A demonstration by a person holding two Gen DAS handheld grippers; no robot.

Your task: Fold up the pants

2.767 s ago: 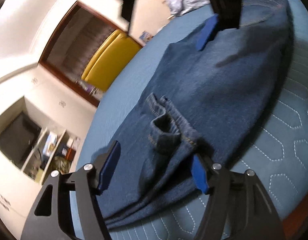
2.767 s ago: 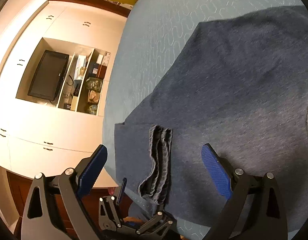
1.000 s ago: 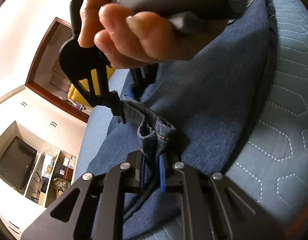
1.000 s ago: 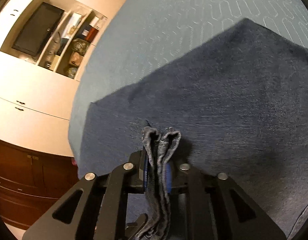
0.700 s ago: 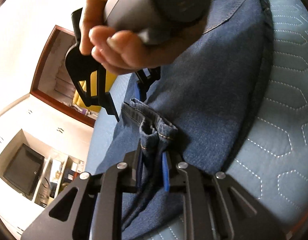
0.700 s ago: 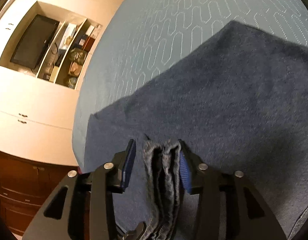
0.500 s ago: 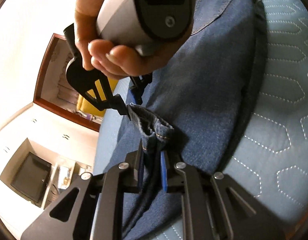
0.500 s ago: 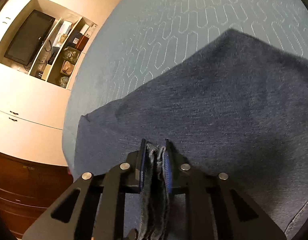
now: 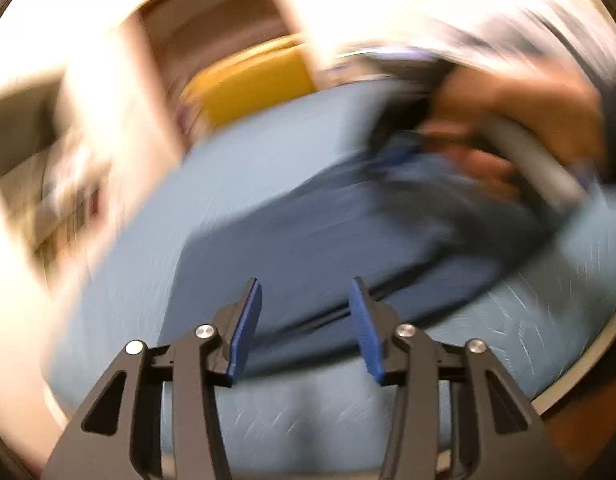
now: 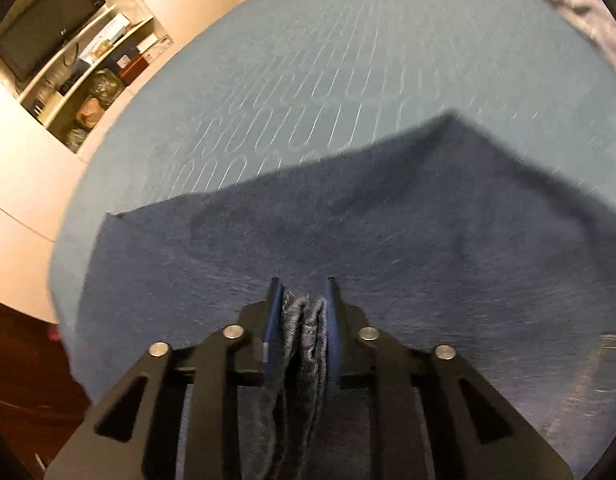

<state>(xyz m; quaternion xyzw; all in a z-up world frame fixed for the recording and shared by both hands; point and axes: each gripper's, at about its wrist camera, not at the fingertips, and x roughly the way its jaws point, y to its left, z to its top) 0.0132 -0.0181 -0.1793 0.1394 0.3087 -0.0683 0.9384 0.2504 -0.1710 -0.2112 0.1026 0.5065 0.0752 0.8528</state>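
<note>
The blue denim pants lie folded on the teal quilted bed. My right gripper is shut on a bunched edge of the pants, with denim hanging between its blue pads. In the blurred left wrist view, my left gripper is open and empty, just off the near edge of the pants. The hand holding the right gripper shows there at the upper right, over the far part of the pants.
A yellow chair stands beyond the bed. A white wall unit with a TV and cluttered shelves lies to the left. A patterned cloth sits at the bed's far right edge. The bed's wooden edge is near right.
My left gripper has let go of the denim fold, opened and swung away fast, blurring its view. My right gripper stays shut on its bunched edge and has shifted over the pants.
</note>
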